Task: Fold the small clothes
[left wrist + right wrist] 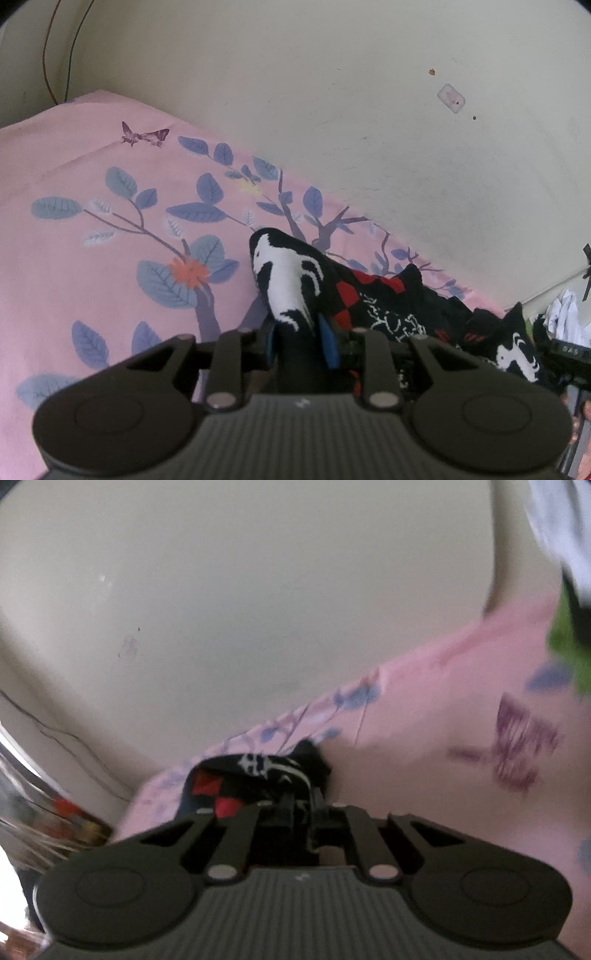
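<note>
A small black garment (295,280) with white skull prints and red checks lies stretched over the pink floral bedsheet (92,229). My left gripper (301,341) is shut on one end of it, the cloth bunched between the blue pads (330,345). My right gripper (301,805) is shut on the other end of the same garment (255,771); that view is blurred. The right gripper also shows at the right edge of the left wrist view (569,354).
A cream wall (369,92) runs close behind the bed. Thin cables (55,51) hang at the far left corner. A pile of white and dark clothes (565,314) lies at the right. Green and white cloth (569,635) hangs at the right wrist view's upper right.
</note>
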The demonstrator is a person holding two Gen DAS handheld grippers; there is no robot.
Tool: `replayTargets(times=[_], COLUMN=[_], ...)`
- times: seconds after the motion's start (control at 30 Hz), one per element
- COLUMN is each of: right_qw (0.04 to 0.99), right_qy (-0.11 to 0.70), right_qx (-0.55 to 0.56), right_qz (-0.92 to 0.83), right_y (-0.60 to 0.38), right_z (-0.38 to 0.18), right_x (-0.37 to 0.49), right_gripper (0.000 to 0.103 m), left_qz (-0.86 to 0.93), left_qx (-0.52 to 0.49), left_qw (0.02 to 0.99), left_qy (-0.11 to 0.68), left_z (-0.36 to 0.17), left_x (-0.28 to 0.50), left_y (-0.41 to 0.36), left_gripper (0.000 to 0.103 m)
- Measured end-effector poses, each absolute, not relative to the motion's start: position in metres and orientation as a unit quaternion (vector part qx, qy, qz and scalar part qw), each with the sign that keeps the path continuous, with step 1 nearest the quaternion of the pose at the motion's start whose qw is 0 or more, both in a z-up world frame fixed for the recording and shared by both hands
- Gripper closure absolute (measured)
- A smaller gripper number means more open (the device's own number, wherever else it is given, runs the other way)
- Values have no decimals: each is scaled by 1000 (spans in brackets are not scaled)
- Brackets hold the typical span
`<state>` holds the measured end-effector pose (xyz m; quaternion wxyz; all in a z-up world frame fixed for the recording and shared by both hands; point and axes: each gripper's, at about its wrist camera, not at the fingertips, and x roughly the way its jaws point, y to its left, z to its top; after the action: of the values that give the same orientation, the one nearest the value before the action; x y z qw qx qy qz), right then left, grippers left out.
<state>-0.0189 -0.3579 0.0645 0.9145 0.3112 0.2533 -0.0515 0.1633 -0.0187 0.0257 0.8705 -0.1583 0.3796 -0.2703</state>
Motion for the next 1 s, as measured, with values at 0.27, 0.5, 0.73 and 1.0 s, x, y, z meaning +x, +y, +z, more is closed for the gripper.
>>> replayTargets(times=[0.27,0.5,0.73,1.0], right_qw=[929,884,855,940], right_qy=[123,153,228,289], right_qx=[-123,-332,-462,-176], right_qz=[-328,-291,58,-43], right_y=[-300,-216,-30,-159], right_z=[198,190,81,118], right_x=[-46,-15,-55,-79], right_gripper=[103,103,78,73], left_qz=[-281,-278,-267,-315], left_qx=[-161,-165,-188,-190], left_qw=[869,871,885,874], left_qy=[375,370,331,317], left_z=[34,43,62,76], left_x=[158,153,151,141], left_y=[-18,-12,17,8], left_gripper=[82,71,55,54])
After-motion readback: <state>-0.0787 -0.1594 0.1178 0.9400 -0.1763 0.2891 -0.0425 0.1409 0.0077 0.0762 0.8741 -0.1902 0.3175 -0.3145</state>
